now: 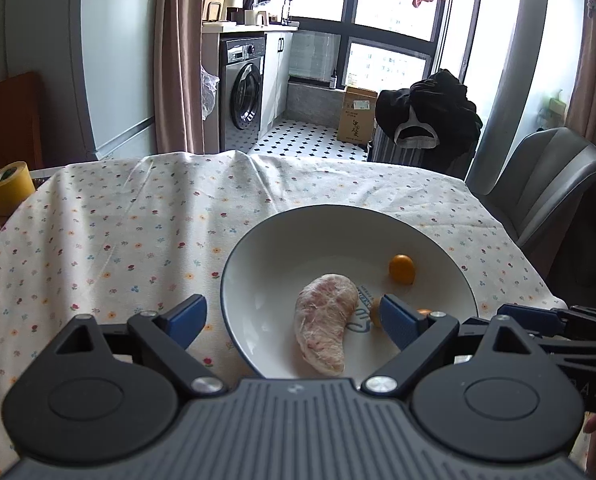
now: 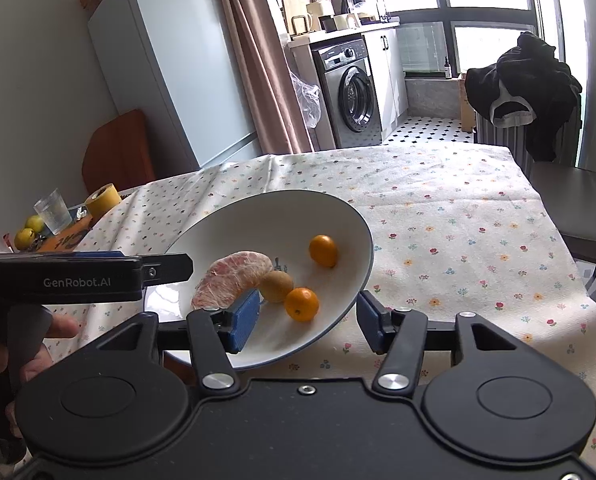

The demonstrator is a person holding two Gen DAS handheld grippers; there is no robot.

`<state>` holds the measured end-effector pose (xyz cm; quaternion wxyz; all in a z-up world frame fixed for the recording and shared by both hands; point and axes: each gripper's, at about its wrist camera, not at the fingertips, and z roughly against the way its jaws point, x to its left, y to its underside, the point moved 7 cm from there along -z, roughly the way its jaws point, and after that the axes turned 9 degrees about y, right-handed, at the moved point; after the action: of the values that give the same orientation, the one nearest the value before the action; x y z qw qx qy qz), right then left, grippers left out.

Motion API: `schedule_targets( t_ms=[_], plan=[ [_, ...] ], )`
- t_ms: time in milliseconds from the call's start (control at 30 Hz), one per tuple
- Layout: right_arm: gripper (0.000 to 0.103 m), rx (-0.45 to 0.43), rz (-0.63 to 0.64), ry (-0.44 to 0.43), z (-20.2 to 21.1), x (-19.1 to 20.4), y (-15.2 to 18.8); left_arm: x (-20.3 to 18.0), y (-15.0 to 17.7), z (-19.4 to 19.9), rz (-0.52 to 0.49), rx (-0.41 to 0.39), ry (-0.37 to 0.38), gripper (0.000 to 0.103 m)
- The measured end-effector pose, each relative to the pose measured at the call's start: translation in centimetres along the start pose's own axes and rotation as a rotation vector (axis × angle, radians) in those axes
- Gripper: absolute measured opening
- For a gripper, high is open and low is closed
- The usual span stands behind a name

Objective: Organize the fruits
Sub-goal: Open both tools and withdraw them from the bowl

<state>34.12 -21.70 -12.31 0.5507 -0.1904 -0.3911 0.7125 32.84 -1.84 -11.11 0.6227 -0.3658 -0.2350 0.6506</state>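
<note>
Blue-padded fingers of the right gripper [image 2: 304,322] stand wide apart, straddling the near rim of the white bowl [image 2: 354,280]: one pad inside beside the peeled pomelo segment [image 2: 234,278], the other outside on the floral tablecloth [image 2: 458,216]. Between them and just ahead lie a kiwi [image 2: 276,286] and a kumquat [image 2: 302,304]; a second kumquat [image 2: 323,251] sits farther in. To the left, the left gripper [image 1: 294,316] also gapes wide, empty, spanning the bowl's rim around the pomelo.

"GenRobot.AI" stands in white on the left hand-held gripper [image 2: 166,270]; other lettering is unreadable.
</note>
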Motion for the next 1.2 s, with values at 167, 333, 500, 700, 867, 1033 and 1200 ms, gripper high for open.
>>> schedule_targets(
  t_ms=[167, 333, 500, 700, 867, 1033, 1200],
  plan=[
    [0.068, -0.018, 0.006, -0.001, 0.8, 0.3, 0.0, 0.4, 0.3, 1.3, 0.020, -0.003, -0.010, 0.093],
    [0.083, -0.017, -0.019, -0.017, 1.6, 0.3, 0.0, 0.8, 0.6, 2.4, 0.021, -0.007, -0.032, 0.094],
    [0.101, -0.038, -0.019, -0.035, 2.6, 0.5, 0.0, 1.7, 1.0, 3.6, 0.060, -0.016, -0.046, 0.098],
    [0.103, -0.007, -0.020, -0.057, 3.0, 1.1, 0.5, 2.2, 1.8, 4.8, 0.071, -0.028, -0.054, 0.103],
    [0.103, -0.001, -0.001, -0.058, 3.5, 1.8, 0.9, 2.4, 2.1, 6.0, 0.073, -0.039, -0.052, 0.103],
    [0.103, -0.003, 0.008, -0.048, 4.2, 2.0, 1.0, 2.5, 2.5, 6.9, 0.074, -0.037, -0.040, 0.103],
    [0.103, -0.023, 0.013, -0.015, 4.8, 1.7, 1.0, 2.8, 3.1, 7.7, 0.076, -0.026, -0.029, 0.103]
  ],
)
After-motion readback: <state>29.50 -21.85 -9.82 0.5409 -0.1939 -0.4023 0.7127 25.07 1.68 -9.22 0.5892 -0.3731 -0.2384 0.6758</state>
